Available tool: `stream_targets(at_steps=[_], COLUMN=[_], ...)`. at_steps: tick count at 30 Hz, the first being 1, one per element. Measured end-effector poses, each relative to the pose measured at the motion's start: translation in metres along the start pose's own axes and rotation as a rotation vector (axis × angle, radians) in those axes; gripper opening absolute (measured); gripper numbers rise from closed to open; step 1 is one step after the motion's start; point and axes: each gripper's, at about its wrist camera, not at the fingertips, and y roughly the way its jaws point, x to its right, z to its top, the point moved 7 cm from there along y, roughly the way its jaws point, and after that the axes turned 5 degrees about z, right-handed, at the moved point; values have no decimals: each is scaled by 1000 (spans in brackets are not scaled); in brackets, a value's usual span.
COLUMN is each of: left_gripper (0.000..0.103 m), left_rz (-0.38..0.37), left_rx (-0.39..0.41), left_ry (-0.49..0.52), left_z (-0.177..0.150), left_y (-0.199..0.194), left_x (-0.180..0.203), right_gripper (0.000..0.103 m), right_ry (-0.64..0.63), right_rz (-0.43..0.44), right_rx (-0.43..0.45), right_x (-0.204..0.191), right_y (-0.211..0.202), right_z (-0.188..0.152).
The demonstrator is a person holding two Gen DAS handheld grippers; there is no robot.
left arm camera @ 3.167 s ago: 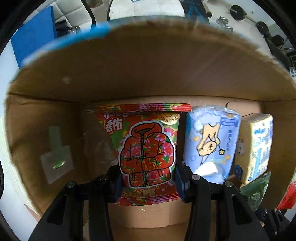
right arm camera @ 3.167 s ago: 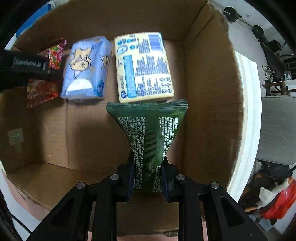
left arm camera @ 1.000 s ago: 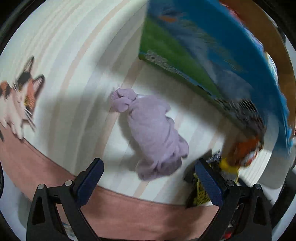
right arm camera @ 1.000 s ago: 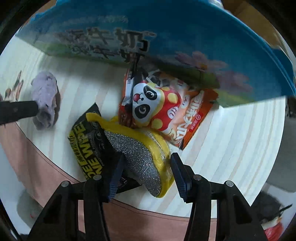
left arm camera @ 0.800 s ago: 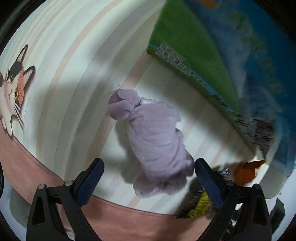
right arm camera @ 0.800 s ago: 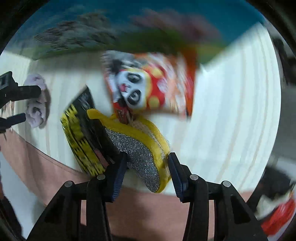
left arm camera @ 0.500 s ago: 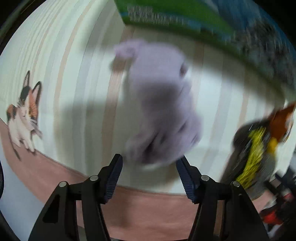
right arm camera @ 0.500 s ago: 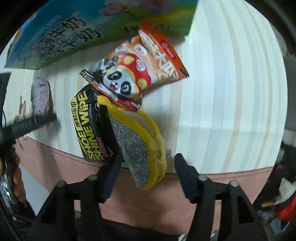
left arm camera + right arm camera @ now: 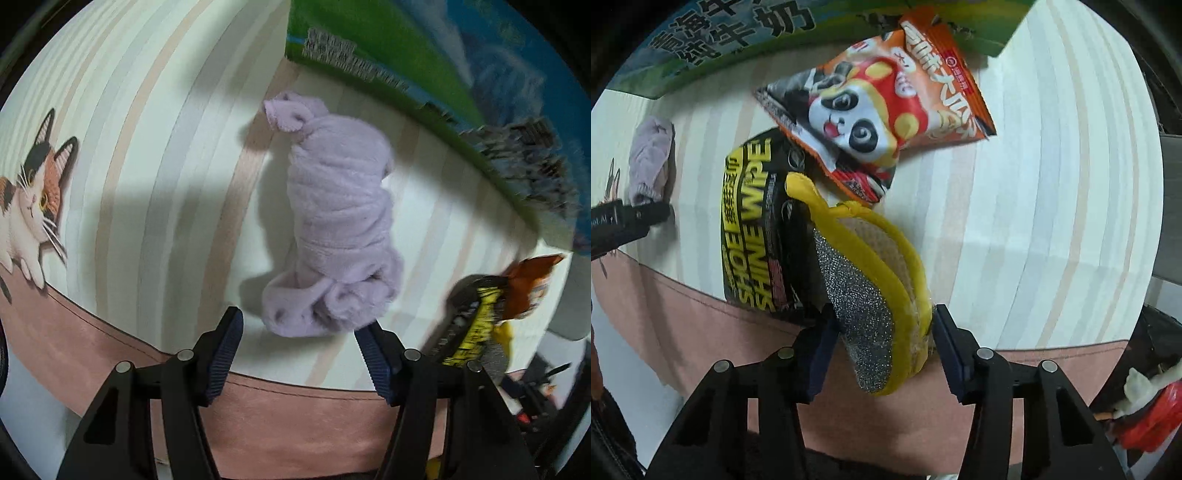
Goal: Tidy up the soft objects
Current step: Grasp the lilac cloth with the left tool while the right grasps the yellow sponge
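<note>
A rolled lilac fleece cloth [image 9: 338, 221] lies on the striped tablecloth [image 9: 155, 147]. My left gripper [image 9: 299, 350] is open, its pads on either side of the cloth's near end without closing on it. The cloth also shows small in the right wrist view [image 9: 652, 158]. My right gripper [image 9: 882, 350] is open around the near end of a yellow-edged silver scouring sponge [image 9: 871, 295]. The sponge rests on a black and yellow shoe wipe pack [image 9: 753, 229]. An orange panda snack bag [image 9: 882, 110] lies behind them.
A cardboard box with a green and blue printed side [image 9: 424, 70] stands at the back, also seen in the right wrist view [image 9: 738, 40]. A pink border [image 9: 277, 417] and a cat print [image 9: 29, 206] mark the cloth's near edge. Clutter lies off the table at right [image 9: 1145, 413].
Both grippers left the box, where they held a red packet and a green packet. The left has narrowed around the lilac cloth. The right stays around the sponge.
</note>
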Motion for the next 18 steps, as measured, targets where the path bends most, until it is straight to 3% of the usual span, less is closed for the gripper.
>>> stream_targets(at_steps=[6, 13, 14, 16, 18], left_gripper=[61, 61, 57, 34, 28], left_rz=[-61, 76, 88, 132, 112], left_rx=[44, 23, 40, 62, 51], left_ry=[21, 90, 95, 125, 130], left_z=[1, 39, 39, 35, 23], left_y=[-39, -14, -12, -14, -17], left_x=[17, 27, 27, 26, 23], right_gripper=[54, 54, 54, 54, 54], right_ry=[32, 28, 25, 19, 17], right_rz=[53, 63, 66, 73, 94], right_rx=[25, 49, 51, 59, 67], right_x=[2, 2, 0, -5, 5], right_y=[-15, -34, -36, -43, -64], right_z=[-9, -5, -6, 1, 3])
